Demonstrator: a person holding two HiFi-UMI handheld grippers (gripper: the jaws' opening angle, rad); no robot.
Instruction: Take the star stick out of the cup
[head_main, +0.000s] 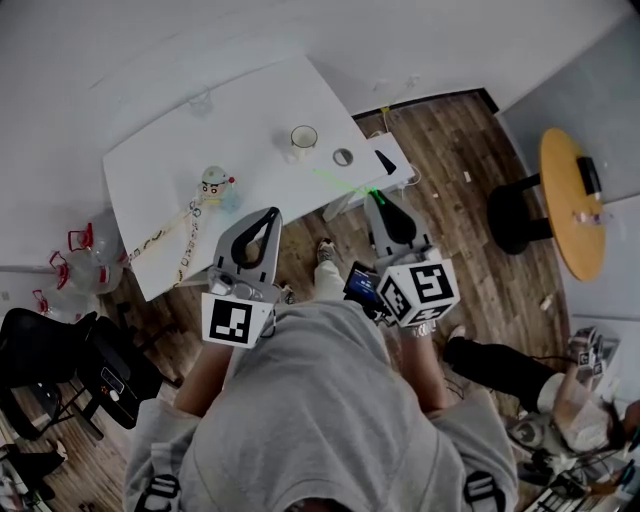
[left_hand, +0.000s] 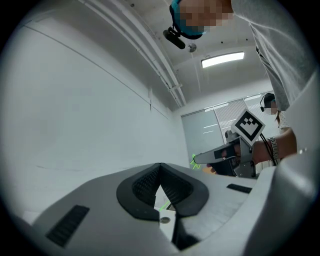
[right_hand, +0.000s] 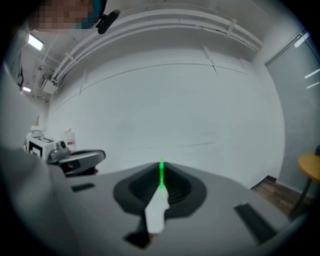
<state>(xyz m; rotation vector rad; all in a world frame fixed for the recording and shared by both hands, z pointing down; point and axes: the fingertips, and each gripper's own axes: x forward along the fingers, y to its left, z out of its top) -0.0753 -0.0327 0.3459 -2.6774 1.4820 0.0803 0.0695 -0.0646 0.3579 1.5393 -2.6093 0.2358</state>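
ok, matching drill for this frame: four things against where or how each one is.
1 star stick
2 cup
3 left gripper
4 round side table

A shut, nothing in it
B stands on the white table
C orange top, at the right of the head view
D clamped in the right gripper

Pairs: 1-D, 2-B, 3-A, 4-C

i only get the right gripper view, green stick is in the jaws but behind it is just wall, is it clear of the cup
observer: yes, the head view shows the cup standing on the white table, and the stick in the right gripper is well apart from it
operator: where's the star
observer: the left gripper view shows a green star shape by the right gripper's tip
operator: other gripper holding anything
observer: no, the left gripper is shut and empty
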